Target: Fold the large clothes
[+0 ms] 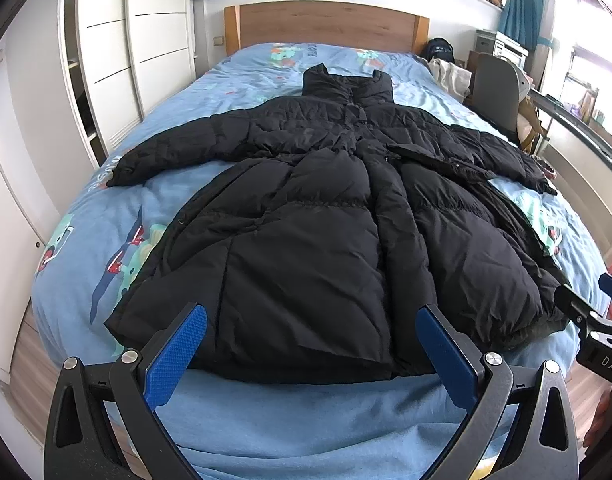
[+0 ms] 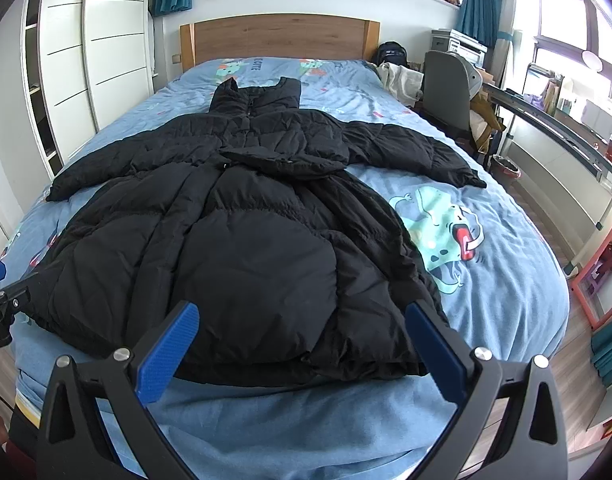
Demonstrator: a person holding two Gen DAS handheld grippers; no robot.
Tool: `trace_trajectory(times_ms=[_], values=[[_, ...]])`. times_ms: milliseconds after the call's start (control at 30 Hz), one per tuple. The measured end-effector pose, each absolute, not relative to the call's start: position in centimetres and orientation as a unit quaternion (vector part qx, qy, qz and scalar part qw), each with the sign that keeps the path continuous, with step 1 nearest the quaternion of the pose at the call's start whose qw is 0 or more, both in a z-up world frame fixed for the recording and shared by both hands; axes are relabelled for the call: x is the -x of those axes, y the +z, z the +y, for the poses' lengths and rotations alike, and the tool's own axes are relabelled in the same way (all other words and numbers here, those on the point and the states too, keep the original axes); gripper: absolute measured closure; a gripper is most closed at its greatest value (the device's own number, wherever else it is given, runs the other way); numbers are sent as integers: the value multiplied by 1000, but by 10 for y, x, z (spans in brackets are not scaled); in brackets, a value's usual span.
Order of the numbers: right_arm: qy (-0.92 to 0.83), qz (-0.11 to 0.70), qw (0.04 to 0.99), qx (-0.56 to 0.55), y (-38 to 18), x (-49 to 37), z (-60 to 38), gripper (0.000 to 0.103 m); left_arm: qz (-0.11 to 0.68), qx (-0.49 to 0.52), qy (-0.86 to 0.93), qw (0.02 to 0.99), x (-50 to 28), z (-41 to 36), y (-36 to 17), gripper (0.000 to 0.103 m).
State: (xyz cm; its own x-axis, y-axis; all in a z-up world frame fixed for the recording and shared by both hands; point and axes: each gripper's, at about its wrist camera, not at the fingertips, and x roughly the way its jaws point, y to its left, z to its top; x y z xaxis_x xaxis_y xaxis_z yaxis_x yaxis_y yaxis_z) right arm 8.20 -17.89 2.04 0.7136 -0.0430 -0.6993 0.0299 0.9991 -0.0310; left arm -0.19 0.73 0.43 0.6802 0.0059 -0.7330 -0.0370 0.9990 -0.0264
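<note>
A long black puffer coat (image 1: pixel 325 216) lies flat on the bed, front up, collar toward the headboard, both sleeves spread out sideways. It also shows in the right wrist view (image 2: pixel 242 240). My left gripper (image 1: pixel 311 316) is open and empty, hovering over the coat's hem near the foot of the bed. My right gripper (image 2: pixel 302 312) is open and empty, over the hem a little to the right. The right gripper's body shows at the right edge of the left wrist view (image 1: pixel 597 332).
The bed has a blue cartoon-print cover (image 2: pixel 485 208) and a wooden headboard (image 2: pixel 278 36). White wardrobes (image 1: pixel 118 48) stand to the left. A grey chair (image 2: pixel 445 88), a desk (image 2: pixel 553 120) and a bin (image 2: pixel 505 168) stand to the right.
</note>
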Motion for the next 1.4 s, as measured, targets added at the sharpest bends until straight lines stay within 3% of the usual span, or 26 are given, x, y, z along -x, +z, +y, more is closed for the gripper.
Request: trace_trajectory(times_ms=[1400], values=[[-13,370,929,12,15,-85,-178,0,378,1,-19,926,-2,-11,3,1]])
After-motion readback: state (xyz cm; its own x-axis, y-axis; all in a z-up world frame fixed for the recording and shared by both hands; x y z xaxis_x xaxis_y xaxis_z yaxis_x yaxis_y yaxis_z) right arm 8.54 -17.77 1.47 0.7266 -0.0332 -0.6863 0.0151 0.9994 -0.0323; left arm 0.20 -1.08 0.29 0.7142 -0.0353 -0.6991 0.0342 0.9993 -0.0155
